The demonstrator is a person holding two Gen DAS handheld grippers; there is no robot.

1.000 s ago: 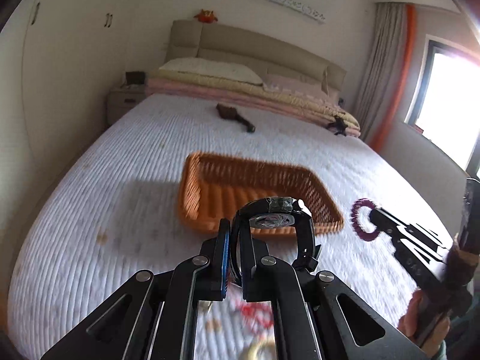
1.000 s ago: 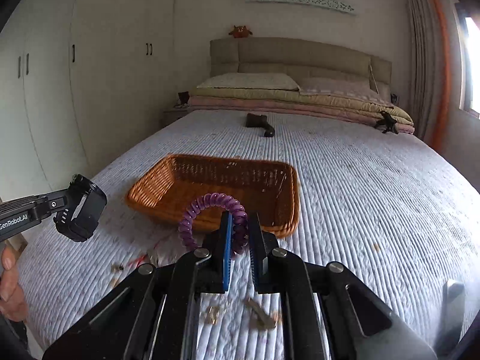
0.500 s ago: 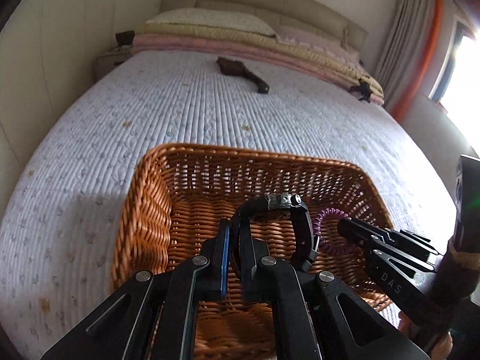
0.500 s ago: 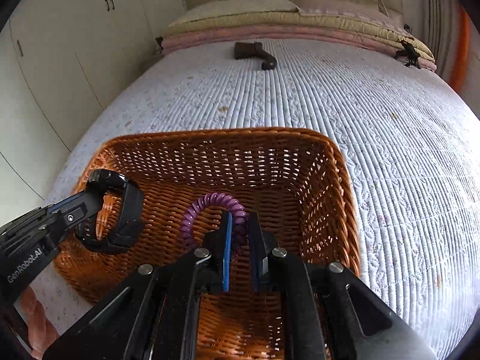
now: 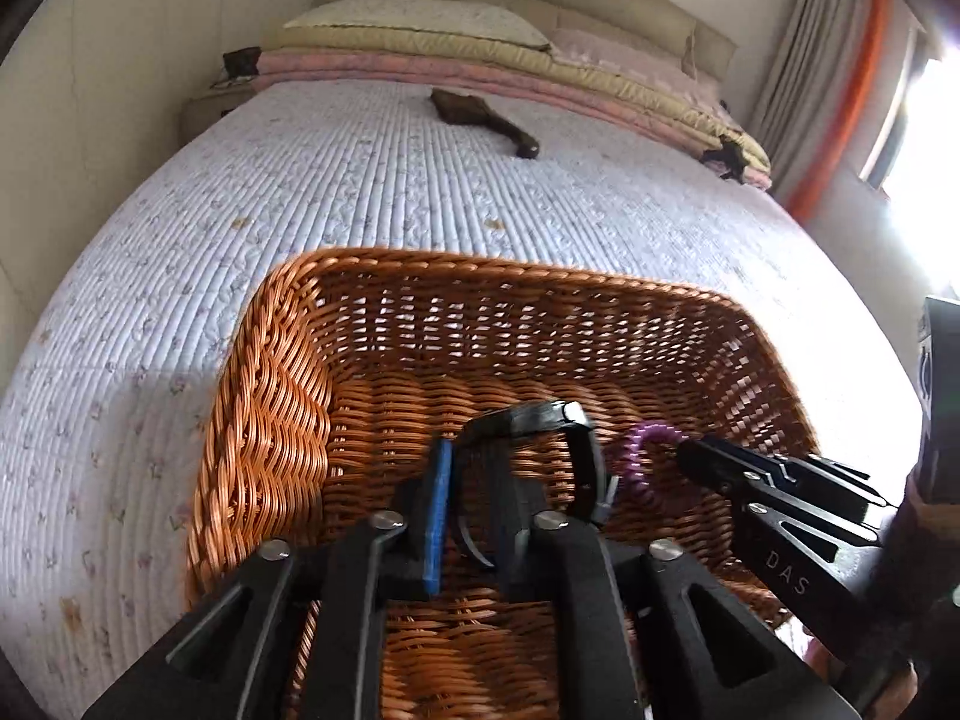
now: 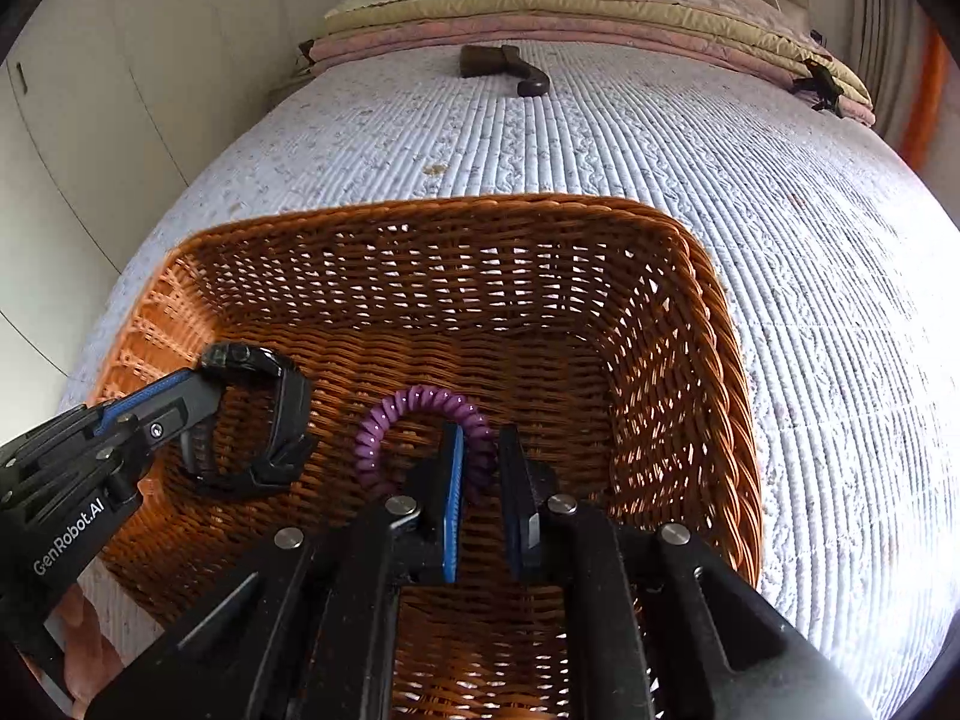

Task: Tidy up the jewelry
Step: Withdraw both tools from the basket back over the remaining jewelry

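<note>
Between your left gripper's (image 5: 474, 495) parting jaws hangs the black watch (image 5: 564, 438), its strap loose between the pads so it can drop. Just beside it, your right gripper (image 6: 480, 480) is also opening on the purple coil bracelet (image 6: 414, 414), pads barely touching. Beyond both jaw tips lies the wicker basket (image 6: 702, 324), so each piece should land inside

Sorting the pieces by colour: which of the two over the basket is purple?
The coiled spiral band in the right tool; the watch beside it is black.
</note>
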